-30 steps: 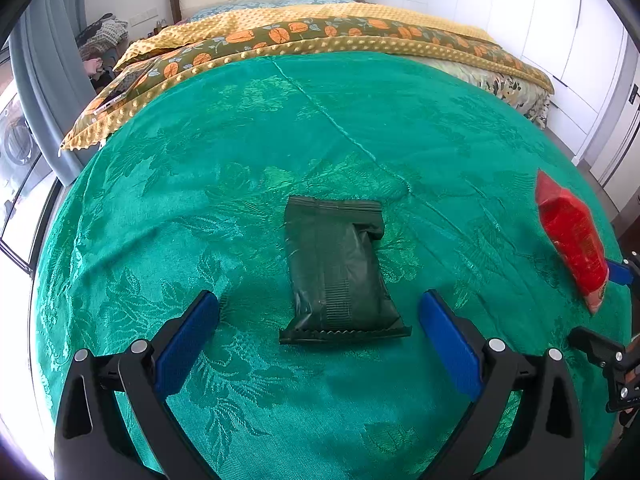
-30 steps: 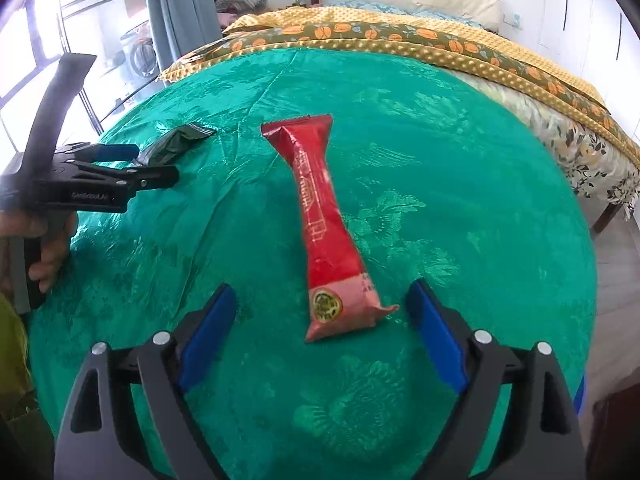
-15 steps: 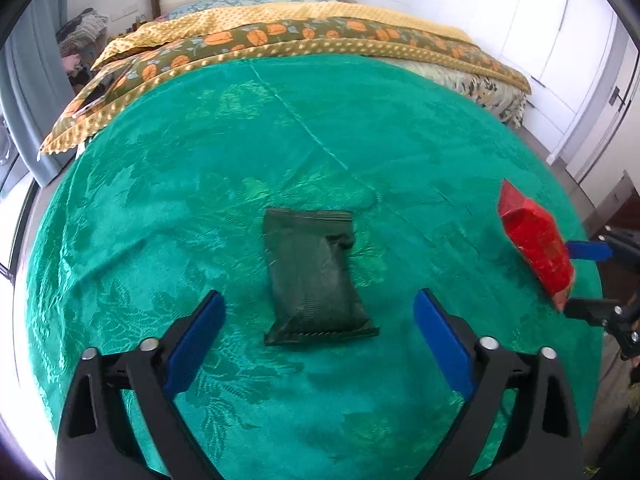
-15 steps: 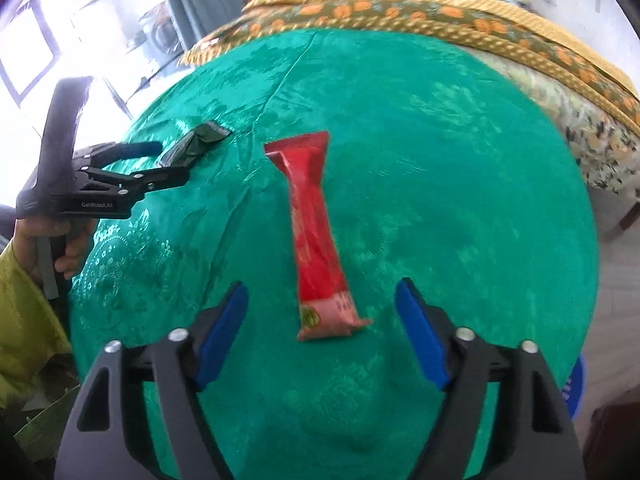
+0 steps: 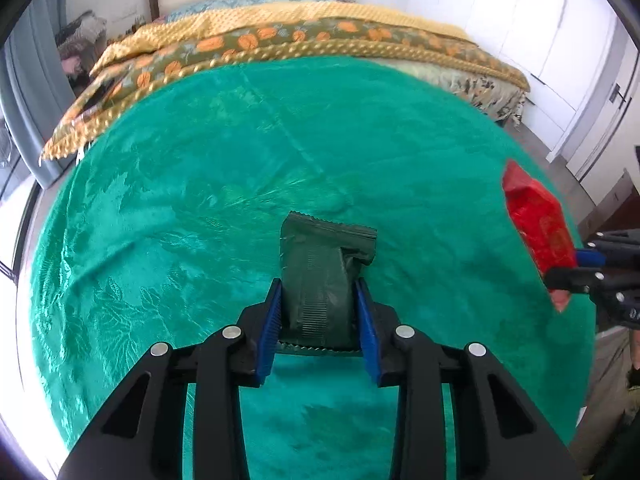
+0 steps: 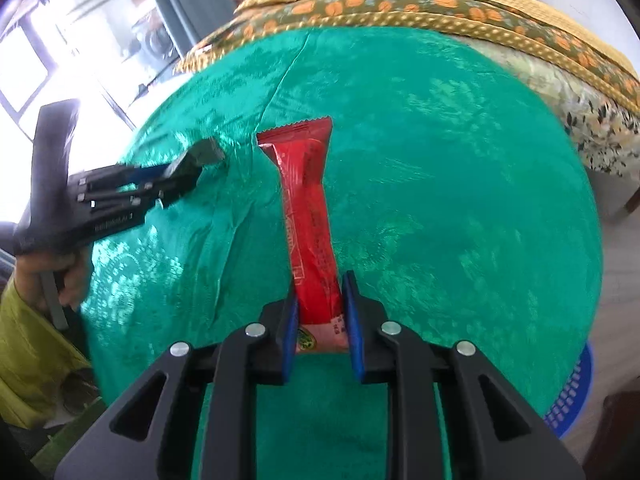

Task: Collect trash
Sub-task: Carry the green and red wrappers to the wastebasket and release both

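Note:
A dark green wrapper (image 5: 324, 248) sits between the blue pads of my left gripper (image 5: 318, 286). The jaws are closing and press on its near end, and its far end sticks out over the green cloth (image 5: 180, 208). My right gripper (image 6: 320, 292) is shut on the near end of a long red wrapper (image 6: 306, 200), which points away over the cloth. In the left wrist view the red wrapper (image 5: 536, 220) and right gripper (image 5: 580, 264) show at the right edge. The right wrist view has the left gripper (image 6: 176, 176) with the dark green wrapper (image 6: 200, 154) at the left.
The green cloth (image 6: 460, 200) covers a round table. Behind it lies a bed with a yellow and orange-patterned blanket (image 5: 320, 36). A blue basket (image 6: 572, 400) stands on the floor at the lower right. A hand (image 6: 52, 280) in a yellow sleeve holds the left gripper. White cupboards (image 5: 540, 20) line the right.
Both grippers went from wide open around their wrappers to closed on them. Both have risen a little, and the wrappers' near ends now sit between the pads.

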`<state>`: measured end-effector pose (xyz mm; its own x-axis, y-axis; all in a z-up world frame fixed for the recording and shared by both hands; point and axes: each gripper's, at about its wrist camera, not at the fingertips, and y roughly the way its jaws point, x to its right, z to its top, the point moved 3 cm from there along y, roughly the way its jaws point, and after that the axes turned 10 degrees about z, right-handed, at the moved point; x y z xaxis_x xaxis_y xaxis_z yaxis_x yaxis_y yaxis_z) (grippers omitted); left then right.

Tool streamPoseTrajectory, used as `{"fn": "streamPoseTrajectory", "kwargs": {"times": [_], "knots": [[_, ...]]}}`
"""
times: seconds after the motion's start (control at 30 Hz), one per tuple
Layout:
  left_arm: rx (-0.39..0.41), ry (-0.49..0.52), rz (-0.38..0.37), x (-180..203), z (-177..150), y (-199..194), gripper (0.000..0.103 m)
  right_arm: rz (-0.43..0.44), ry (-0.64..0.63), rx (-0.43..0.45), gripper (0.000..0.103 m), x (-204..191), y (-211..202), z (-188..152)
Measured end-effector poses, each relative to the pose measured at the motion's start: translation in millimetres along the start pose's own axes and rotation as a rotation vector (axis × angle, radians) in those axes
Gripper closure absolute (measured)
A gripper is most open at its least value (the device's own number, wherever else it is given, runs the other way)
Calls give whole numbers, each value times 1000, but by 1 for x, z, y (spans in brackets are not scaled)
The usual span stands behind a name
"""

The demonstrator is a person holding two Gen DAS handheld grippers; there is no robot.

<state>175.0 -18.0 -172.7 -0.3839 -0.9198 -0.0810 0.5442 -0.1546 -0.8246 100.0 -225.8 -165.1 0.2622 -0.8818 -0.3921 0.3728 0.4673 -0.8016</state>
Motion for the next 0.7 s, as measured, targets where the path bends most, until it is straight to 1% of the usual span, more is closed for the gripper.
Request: {"fn": "streamPoseTrajectory", "kwargs": {"times": [0.27,0.43,0.7], "knots": [[76,36,-21,58,-2,-41,69,24,32,49,83,0,-25,-13],[126,78,2,91,3,-58,69,16,54,72,83,8,-38,-23],[169,121,27,116,14,-69,69,4,102,100,83,26,-54,-41]]}}
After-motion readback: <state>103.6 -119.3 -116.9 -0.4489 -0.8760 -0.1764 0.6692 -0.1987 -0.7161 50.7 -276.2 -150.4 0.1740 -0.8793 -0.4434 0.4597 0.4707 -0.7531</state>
